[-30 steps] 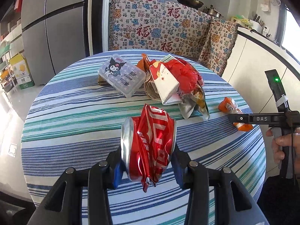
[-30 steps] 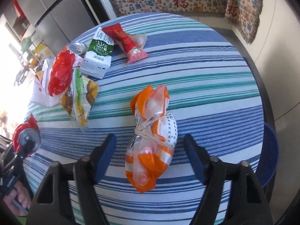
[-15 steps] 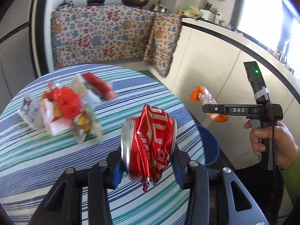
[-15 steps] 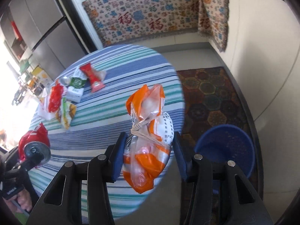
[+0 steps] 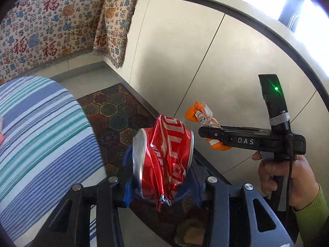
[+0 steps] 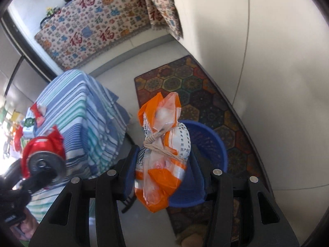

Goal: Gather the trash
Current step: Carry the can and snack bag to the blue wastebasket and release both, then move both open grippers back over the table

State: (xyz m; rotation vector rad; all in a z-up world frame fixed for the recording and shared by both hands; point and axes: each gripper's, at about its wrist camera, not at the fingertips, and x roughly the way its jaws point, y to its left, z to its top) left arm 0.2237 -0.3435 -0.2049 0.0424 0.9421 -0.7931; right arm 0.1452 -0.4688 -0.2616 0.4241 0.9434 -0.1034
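My left wrist camera looks forward along my left gripper (image 5: 162, 177), close behind its crushed red can (image 5: 164, 160), past the right edge of the striped table (image 5: 41, 135) toward the rug (image 5: 115, 113) and cabinet wall. My right wrist camera looks steeply down along my right gripper (image 6: 164, 175) onto the blue bin (image 6: 207, 142). Both views share the table edge, rug, patterned cloth (image 5: 47, 30) and each other's gripper.

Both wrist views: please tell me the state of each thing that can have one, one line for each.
Crushed red aluminium can: dented, clamped in the left tool.
Orange and clear plastic bag: tied with string, clamped in the right tool.
Round blue plastic bin: open, on the floor.
Red snack packet: lying on the striped table.
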